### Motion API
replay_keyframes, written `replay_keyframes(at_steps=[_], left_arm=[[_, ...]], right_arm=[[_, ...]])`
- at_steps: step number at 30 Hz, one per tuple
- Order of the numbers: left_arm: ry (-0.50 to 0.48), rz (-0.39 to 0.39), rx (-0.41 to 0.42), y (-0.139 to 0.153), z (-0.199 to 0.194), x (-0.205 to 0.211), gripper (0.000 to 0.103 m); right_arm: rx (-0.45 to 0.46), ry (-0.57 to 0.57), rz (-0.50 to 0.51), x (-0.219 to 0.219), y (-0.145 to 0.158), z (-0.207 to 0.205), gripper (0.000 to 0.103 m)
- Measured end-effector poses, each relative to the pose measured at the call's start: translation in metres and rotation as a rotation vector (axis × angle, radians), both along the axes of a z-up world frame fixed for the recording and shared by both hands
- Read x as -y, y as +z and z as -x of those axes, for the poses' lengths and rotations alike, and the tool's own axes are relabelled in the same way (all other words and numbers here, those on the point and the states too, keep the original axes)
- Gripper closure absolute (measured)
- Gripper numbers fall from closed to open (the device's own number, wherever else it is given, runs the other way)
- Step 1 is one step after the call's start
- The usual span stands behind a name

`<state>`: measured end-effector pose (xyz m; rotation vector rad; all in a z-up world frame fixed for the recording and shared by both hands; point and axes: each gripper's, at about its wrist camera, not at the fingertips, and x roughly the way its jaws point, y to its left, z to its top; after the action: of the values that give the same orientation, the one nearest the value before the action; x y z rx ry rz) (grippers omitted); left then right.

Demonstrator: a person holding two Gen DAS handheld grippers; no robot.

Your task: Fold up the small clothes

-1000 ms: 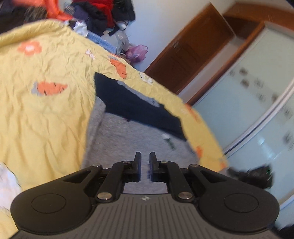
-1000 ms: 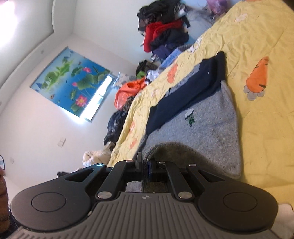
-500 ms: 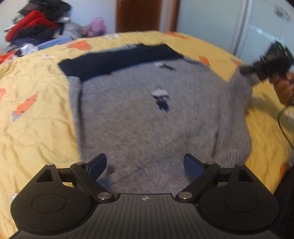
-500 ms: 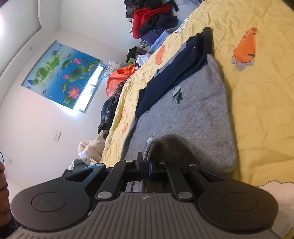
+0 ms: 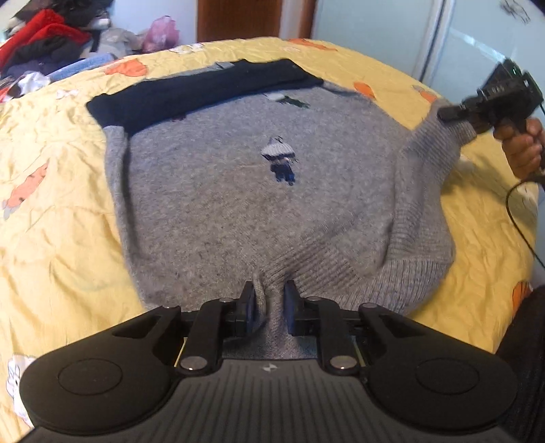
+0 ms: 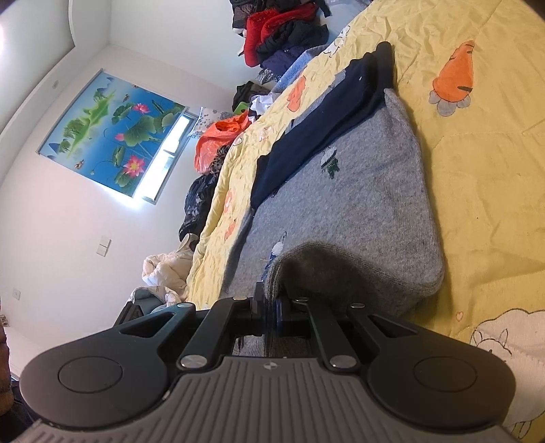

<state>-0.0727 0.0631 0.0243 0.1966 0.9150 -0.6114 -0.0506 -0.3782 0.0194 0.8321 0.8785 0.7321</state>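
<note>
Grey knitted sweater (image 5: pixel 238 204) is lying flat on a crumpled yellow bedsheet (image 5: pixel 51 238) printed with orange carrots. Its knit is speckled and slightly fuzzy, with a ribbed hem along the near edge, a small embroidered figure (image 5: pixel 279 158) at the centre of the body and a second small motif (image 5: pixel 289 100) toward 12 o'clock. A navy band (image 5: pixel 204 90) is running across the far end of the garment, from 10 o'clock toward 1 o'clock in the left wrist view.

Left gripper (image 5: pixel 269 303) is sitting at 6 o'clock; its jaws have just been closing, and a ridge of ribbed hem is being pinched between the blue pads.

Right gripper (image 6: pixel 269 311), also visible at 2 o'clock in the left wrist view and carried by a person's hand (image 5: pixel 521 150), is clamping a grey ribbed edge of the sweater with its jaws nearly together, lifting that fold off the sheet.

Piled clothes (image 6: pixel 282 30) are lying beyond the bed at 12 o'clock; a lotus-print blind (image 6: pixel 109 136) is hanging at 10 o'clock.
</note>
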Motion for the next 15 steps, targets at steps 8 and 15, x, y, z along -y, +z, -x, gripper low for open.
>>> replay_keyframes(at_steps=[8, 15], left_arm=[[0.16, 0.199, -0.018, 0.012, -0.008, -0.03, 0.093], [0.25, 0.32, 0.112, 0.039, -0.014, -0.034, 0.096]], right_arm=[[0.006, -0.026, -0.021, 0.006, -0.001, 0.0, 0.088], [0.003, -0.075, -0.042, 0.01, -0.003, -0.007, 0.088]])
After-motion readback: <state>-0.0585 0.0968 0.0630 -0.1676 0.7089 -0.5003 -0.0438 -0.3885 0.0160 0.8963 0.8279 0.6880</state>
